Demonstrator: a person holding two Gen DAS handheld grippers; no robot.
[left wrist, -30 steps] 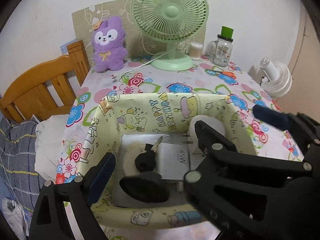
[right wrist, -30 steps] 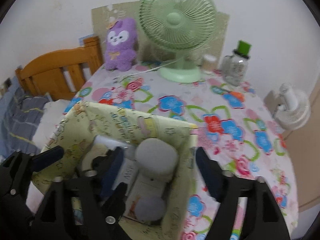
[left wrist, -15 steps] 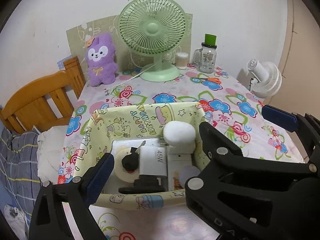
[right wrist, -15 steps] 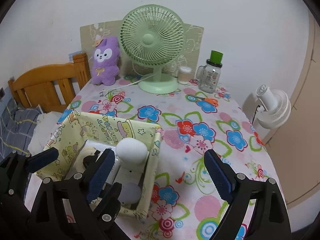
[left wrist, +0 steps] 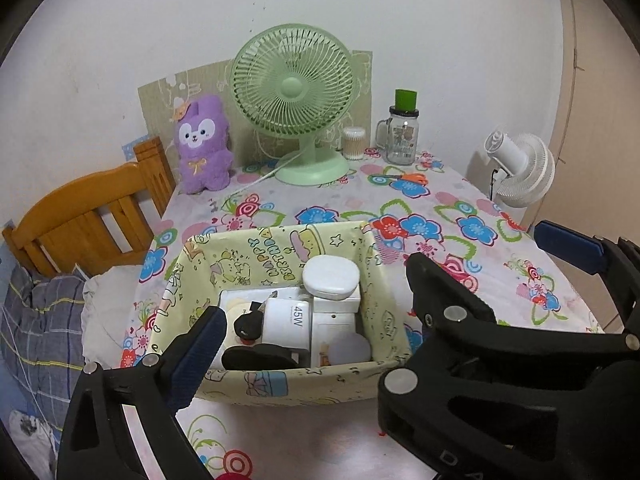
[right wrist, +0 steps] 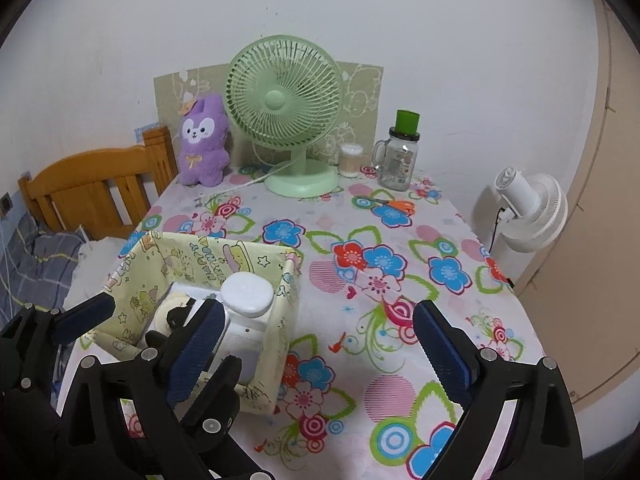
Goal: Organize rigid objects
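My left tongs [left wrist: 376,312] and right tongs [right wrist: 320,344] hang spread wide and empty above the floral desk [right wrist: 400,320]. The charger [left wrist: 286,322] and white case [left wrist: 330,278] sit inside the yellow box [left wrist: 280,380] near the desk's left edge.

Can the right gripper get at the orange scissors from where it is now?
Probably yes. The right gripper is open and empty, and the tablecloth between it and the orange scissors is bare. The yellow box sits off to its left, out of the path.
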